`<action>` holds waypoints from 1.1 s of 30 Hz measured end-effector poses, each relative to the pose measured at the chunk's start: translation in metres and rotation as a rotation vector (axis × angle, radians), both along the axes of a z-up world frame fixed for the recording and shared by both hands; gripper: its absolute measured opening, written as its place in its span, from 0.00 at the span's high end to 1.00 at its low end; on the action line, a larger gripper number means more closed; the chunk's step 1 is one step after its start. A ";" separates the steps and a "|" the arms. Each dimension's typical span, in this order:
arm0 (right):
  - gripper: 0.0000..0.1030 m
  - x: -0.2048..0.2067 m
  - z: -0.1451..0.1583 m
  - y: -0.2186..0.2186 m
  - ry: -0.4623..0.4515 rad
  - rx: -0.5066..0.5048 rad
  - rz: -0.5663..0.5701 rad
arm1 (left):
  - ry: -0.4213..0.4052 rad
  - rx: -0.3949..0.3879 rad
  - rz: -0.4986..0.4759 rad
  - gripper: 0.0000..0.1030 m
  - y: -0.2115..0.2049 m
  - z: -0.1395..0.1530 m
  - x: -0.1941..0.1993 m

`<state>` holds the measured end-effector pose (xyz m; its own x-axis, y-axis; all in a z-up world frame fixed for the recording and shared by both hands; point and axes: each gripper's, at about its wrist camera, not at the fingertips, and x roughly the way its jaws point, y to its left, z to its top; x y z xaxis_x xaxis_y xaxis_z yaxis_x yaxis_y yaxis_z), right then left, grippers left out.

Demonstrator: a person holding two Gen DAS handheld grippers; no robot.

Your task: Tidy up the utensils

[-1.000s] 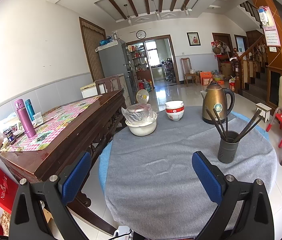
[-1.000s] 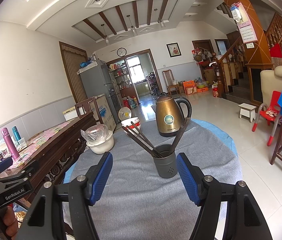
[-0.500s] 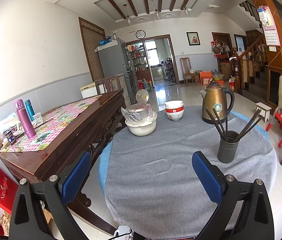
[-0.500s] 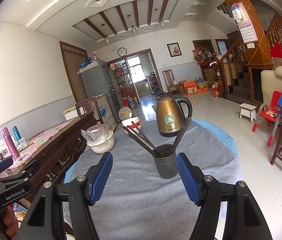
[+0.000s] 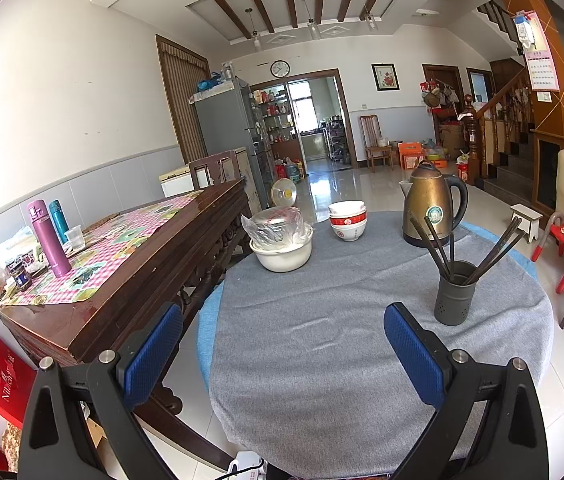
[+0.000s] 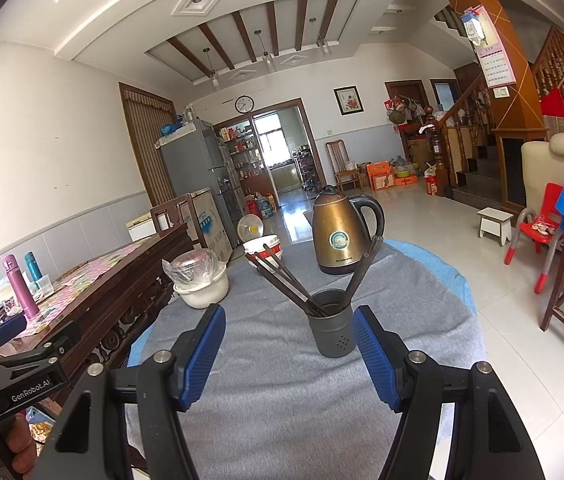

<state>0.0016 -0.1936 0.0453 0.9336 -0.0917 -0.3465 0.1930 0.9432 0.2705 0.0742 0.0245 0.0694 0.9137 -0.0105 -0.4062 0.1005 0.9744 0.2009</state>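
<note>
A dark grey utensil holder stands on the round table's grey cloth, with several dark chopsticks fanned out of it to both sides. My left gripper is open over the near part of the cloth, the holder ahead and to its right. My right gripper is open too, close behind the holder, which sits just ahead of its right blue finger. Nothing lies between either pair of fingers.
A brass kettle stands behind the holder. Stacked red-and-white bowls and a white pot with a plastic-covered lid sit at the far left. A dark wooden sideboard adjoins the table's left; a red chair stands right.
</note>
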 end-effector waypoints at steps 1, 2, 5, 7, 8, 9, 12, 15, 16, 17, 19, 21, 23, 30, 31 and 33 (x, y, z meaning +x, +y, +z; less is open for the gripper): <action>0.32 0.000 0.000 0.000 0.000 -0.001 0.000 | 0.000 0.000 -0.001 0.02 0.000 0.000 0.000; 0.32 0.000 0.000 0.000 0.000 -0.001 0.000 | 0.000 0.000 -0.003 0.02 -0.001 0.000 0.000; 0.32 0.000 0.000 -0.001 0.001 0.000 -0.002 | 0.001 0.001 -0.004 0.02 0.000 0.000 0.001; 0.32 0.000 0.000 -0.003 0.004 0.001 -0.005 | 0.002 0.002 -0.004 0.02 0.000 0.000 0.001; 0.32 0.001 0.000 -0.004 0.006 0.002 -0.009 | 0.001 0.003 -0.004 0.02 0.000 0.000 0.002; 0.32 0.001 0.001 -0.004 0.007 0.002 -0.012 | 0.003 0.003 -0.004 0.02 0.000 0.000 0.002; 0.32 0.002 0.002 -0.005 0.012 -0.001 -0.029 | 0.009 0.002 -0.005 0.02 0.001 -0.001 0.006; 0.32 0.005 0.005 -0.006 0.012 -0.008 -0.045 | 0.015 -0.001 -0.007 0.02 0.002 -0.002 0.010; 0.32 0.006 0.007 -0.007 0.009 -0.013 -0.051 | 0.014 -0.001 -0.006 0.02 0.002 -0.002 0.010; 0.32 0.007 0.009 -0.007 0.005 -0.016 -0.054 | 0.015 -0.002 -0.006 0.02 0.002 -0.001 0.011; 0.32 0.008 0.013 -0.008 -0.002 -0.024 -0.058 | 0.013 -0.004 -0.003 0.02 0.001 -0.002 0.012; 0.32 0.009 0.016 -0.008 -0.008 -0.038 -0.066 | 0.013 -0.009 -0.002 0.02 0.001 -0.002 0.014; 0.32 0.012 0.018 -0.007 -0.005 -0.050 -0.065 | 0.015 -0.015 -0.003 0.02 0.002 -0.002 0.017; 0.32 0.021 0.016 -0.001 -0.002 -0.069 -0.055 | 0.030 -0.018 0.001 0.02 -0.003 -0.003 0.026; 0.31 0.023 0.016 0.000 -0.004 -0.075 -0.055 | 0.032 -0.017 0.004 0.02 -0.004 -0.003 0.028; 0.32 0.026 0.016 0.002 -0.007 -0.084 -0.053 | 0.039 -0.018 0.007 0.02 -0.006 -0.004 0.032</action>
<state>0.0277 -0.1917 0.0618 0.9291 -0.1699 -0.3286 0.2419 0.9511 0.1921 0.1063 0.0184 0.0652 0.8975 -0.0119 -0.4409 0.1012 0.9785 0.1796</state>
